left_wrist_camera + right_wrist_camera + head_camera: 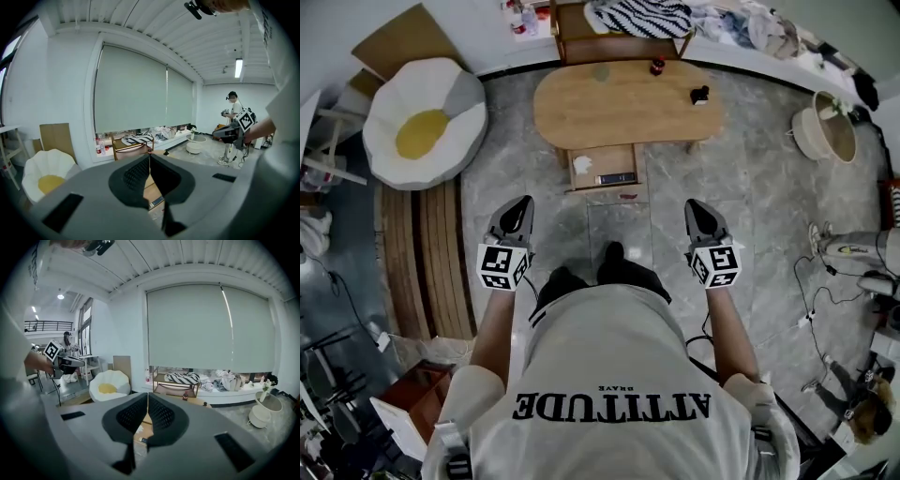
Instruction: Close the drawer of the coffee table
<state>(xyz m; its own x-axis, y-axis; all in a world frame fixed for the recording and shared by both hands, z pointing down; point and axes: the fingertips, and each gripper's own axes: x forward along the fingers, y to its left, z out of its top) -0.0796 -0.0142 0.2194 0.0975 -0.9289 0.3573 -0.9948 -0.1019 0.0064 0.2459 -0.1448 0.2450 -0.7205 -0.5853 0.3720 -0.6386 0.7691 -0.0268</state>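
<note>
Standing before coffee table (628,103), drawer (602,167) pulled out on near side.
Left gripper (523,202) and right gripper (696,206) are held clenched, empty, well short of the drawer.

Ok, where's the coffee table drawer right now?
In the head view, upper centre: the drawer sticks out open from the near edge of the coffee table, ahead of the person.

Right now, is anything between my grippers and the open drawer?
Nothing visible blocks the way. Only bare floor lies between the left gripper, the right gripper and the drawer. A small reddish thing lies on the floor just before the drawer front; it looks flat.
</note>
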